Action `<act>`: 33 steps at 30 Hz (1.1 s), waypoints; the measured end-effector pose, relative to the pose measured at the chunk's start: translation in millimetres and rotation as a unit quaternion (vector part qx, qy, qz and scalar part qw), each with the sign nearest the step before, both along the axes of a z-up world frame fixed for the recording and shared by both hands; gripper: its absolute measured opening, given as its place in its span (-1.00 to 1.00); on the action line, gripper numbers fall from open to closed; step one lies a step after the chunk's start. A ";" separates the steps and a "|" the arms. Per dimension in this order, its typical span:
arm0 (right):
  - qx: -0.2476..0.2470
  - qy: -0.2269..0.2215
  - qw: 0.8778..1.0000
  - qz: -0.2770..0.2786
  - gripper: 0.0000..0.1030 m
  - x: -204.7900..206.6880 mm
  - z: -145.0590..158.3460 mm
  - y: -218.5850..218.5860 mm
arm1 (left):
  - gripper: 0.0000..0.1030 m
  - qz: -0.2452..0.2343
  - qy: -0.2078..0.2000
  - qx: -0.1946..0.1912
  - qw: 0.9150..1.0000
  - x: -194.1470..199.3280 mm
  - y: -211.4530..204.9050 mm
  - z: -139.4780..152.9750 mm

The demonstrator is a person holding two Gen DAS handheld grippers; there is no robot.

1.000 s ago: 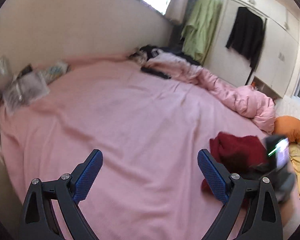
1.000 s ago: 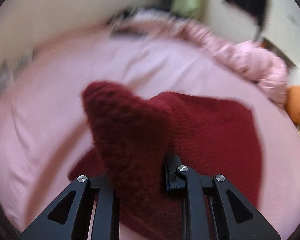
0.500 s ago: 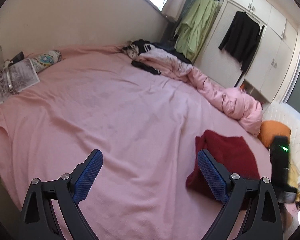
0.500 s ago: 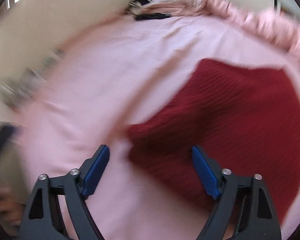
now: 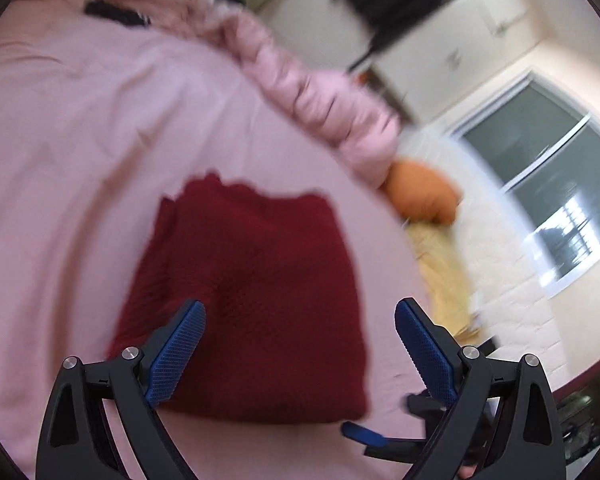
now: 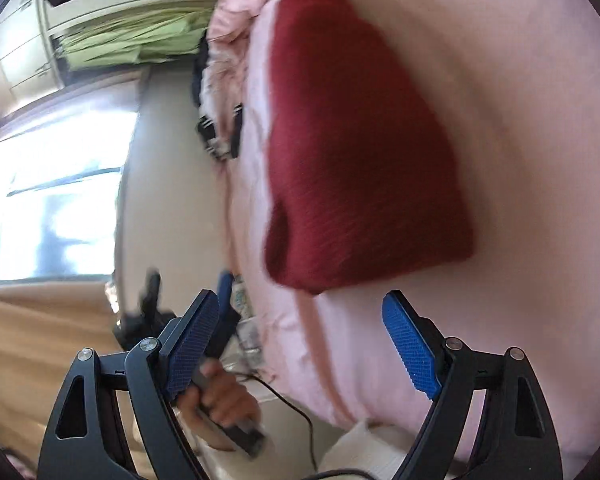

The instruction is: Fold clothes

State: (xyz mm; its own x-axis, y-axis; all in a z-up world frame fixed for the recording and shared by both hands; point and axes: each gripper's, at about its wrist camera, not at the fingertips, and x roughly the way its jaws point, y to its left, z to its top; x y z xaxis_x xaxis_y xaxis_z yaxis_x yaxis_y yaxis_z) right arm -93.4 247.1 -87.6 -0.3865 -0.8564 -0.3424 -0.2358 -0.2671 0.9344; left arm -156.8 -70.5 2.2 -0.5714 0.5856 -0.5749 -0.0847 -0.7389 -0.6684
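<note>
A dark red knitted sweater (image 5: 252, 300) lies folded into a rough rectangle on the pink bed sheet (image 5: 80, 128). My left gripper (image 5: 300, 348) is open and empty, held just above the sweater's near edge. My right gripper (image 6: 300, 344) is open and empty, tilted sideways past the bed's edge, with the sweater (image 6: 360, 140) ahead of it. The left gripper and the hand holding it (image 6: 220, 400) show in the right wrist view. The tip of the right gripper (image 5: 364, 436) shows in the left wrist view.
A pink duvet (image 5: 300, 84) is bunched along the far side of the bed. An orange cushion (image 5: 420, 192) and a yellow cloth (image 5: 444, 272) lie at the right. Clothes hang on the white wardrobe (image 6: 112, 40). A black cable (image 6: 296, 412) runs beside the bed.
My right gripper has let go of the red sweater, opened and swung off sideways. My left gripper has moved to the right and now hangs over the folded sweater.
</note>
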 end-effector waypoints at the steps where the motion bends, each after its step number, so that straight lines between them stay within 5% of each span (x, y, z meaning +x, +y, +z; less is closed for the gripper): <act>1: -0.012 -0.002 1.000 -0.006 0.63 -4.2 -5.5 1.4 | 0.86 -0.002 -0.017 -0.014 1.000 -10.7 8.4 -12.3; 3: -0.049 -0.015 0.998 -0.021 0.63 -17.1 -17.8 3.9 | 0.84 -0.007 -0.052 -0.041 0.998 -32.2 25.2 -37.0; 5: -0.061 -0.034 0.997 -0.031 0.47 -29.3 -27.6 7.0 | 0.71 0.016 -0.039 -0.060 0.997 -28.8 20.9 -47.7; 7: -0.016 -0.062 0.997 -0.036 -0.60 -31.6 -36.8 19.2 | 0.59 0.032 -0.022 -0.063 0.997 -23.1 16.5 -51.7; 10: -0.018 -0.105 0.994 -0.031 -0.74 -31.2 -78.3 30.7 | 0.37 0.043 -0.019 -0.079 0.996 -14.8 17.7 -50.7; 12: -0.060 -0.117 0.991 -0.033 -0.76 -31.0 -95.9 32.6 | 0.23 0.051 -0.017 -0.090 0.994 -9.2 18.5 -50.1; 15: -0.023 -0.068 0.997 -0.012 -0.67 -35.2 -70.6 28.2 | 0.23 0.056 -0.013 -0.088 0.994 -5.0 12.6 -50.8; 21: -0.072 -0.099 0.993 -0.003 -0.53 -38.3 -91.8 26.3 | 0.27 0.043 -0.013 -0.147 0.988 -2.5 17.4 -34.0; 23: 0.005 -0.038 0.998 0.042 -0.48 -32.3 -55.1 27.0 | 0.37 0.056 -0.014 -0.155 0.986 4.8 10.3 -20.4; 26: 0.097 0.057 0.991 0.079 -0.45 -23.9 0.8 31.1 | 0.56 0.088 -0.001 -0.221 0.971 10.4 8.7 -4.4; 29: 0.196 0.151 0.967 0.057 -0.45 -36.9 57.7 29.2 | 0.57 0.050 0.036 -0.193 0.979 10.3 25.2 8.7; 33: 0.319 0.202 0.923 0.072 -0.45 -105.2 92.3 -18.0 | 0.59 -0.003 0.049 -0.220 0.974 5.5 53.5 -3.0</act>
State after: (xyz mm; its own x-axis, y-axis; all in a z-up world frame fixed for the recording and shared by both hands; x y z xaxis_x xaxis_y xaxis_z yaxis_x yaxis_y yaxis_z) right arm -198.6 229.1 4.7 -0.4910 -0.5825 -0.6478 0.1783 -0.7951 0.5797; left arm -151.4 -17.0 -0.8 -0.6331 0.2982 -0.7143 -0.1370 -0.9514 -0.2758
